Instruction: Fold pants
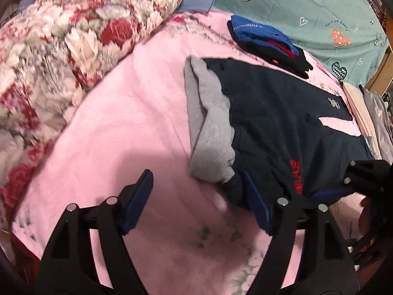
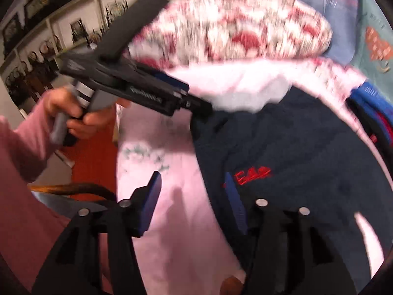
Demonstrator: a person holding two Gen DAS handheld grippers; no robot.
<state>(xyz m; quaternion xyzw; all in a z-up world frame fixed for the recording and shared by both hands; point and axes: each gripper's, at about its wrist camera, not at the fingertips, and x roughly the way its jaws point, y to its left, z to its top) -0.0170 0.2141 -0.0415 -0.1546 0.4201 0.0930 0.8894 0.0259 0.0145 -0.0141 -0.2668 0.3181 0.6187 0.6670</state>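
Note:
Dark navy pants (image 1: 277, 113) with red lettering and a turned-out grey lining (image 1: 211, 132) lie flat on a pink blanket (image 1: 127, 127). My left gripper (image 1: 196, 191) is open just over the near corner of the pants, its right finger against the cloth. In the right wrist view the pants (image 2: 294, 147) fill the right half. My right gripper (image 2: 194, 196) is open at the pants' near edge, its right finger resting on the cloth beside the red lettering. The left gripper (image 2: 196, 105) also shows there, held by a hand at the pants' far corner.
A floral quilt (image 1: 61, 44) is bunched at the far left. A folded blue, red and black garment pile (image 1: 267, 44) lies beyond the pants. A teal heart-print sheet (image 1: 319, 12) covers the back right. Wall shelves (image 2: 49, 24) stand beyond the bed's edge.

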